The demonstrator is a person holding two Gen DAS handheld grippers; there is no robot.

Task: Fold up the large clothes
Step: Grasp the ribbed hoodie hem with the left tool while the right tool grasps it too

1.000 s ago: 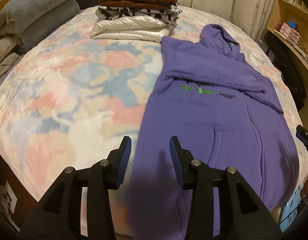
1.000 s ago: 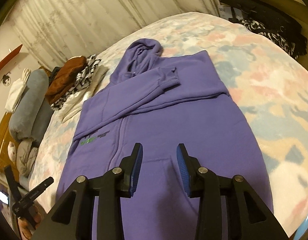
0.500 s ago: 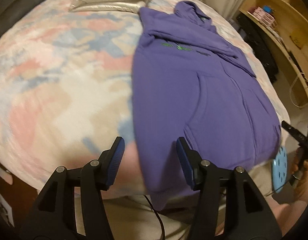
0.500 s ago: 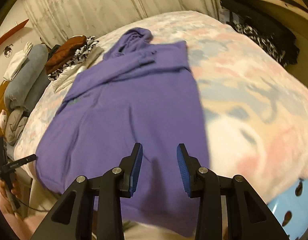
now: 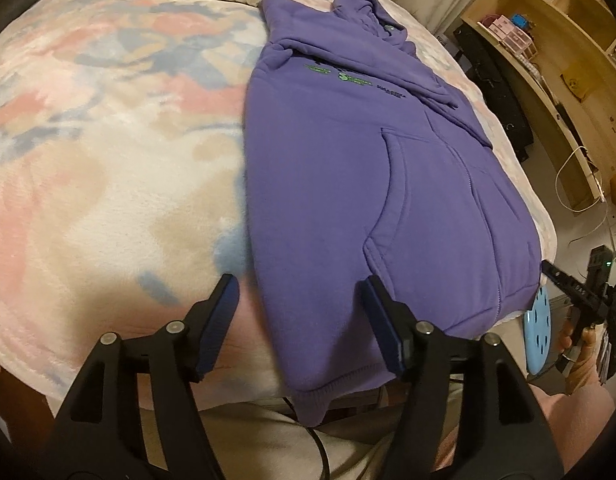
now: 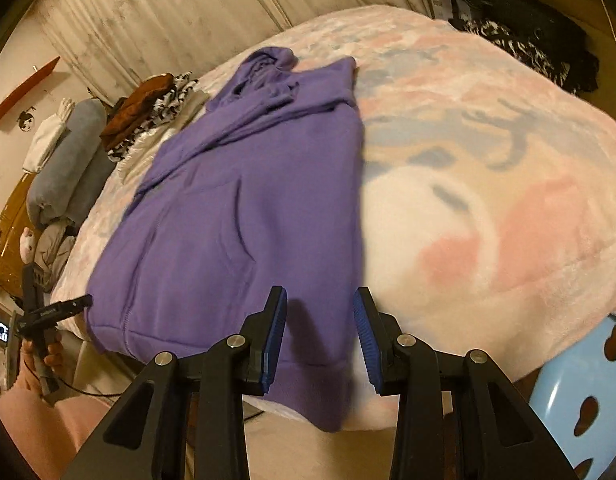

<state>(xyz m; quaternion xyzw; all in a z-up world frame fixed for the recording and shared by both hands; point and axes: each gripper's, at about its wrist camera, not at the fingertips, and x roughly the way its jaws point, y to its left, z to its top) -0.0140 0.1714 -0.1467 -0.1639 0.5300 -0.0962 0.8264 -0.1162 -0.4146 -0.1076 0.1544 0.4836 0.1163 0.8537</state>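
Note:
A purple hoodie (image 5: 340, 184) with green chest print lies flat on the bed, sleeves folded across its front, hem hanging over the near edge. My left gripper (image 5: 298, 312) hovers above the hem's left corner; its jaws are opening, with nothing pressed between the pads. The right wrist view shows the same hoodie (image 6: 248, 208). My right gripper (image 6: 320, 332) stands above the hem's right corner, jaws apart, no cloth pinched. Each view shows the other gripper held in a hand at the frame's edge.
A pastel fleece blanket (image 5: 92, 168) covers the bed. Folded clothes (image 6: 148, 112) are stacked at the far end beside grey pillows (image 6: 64, 164). A light blue stool (image 6: 584, 400) stands at the bed's near right corner. Wooden shelves (image 5: 556, 60) line the right wall.
Both grippers have pulled back to the hoodie's hem at the near bed edge, the right one also shifting to its right corner. The left jaws have widened; the right jaws kept their gap.

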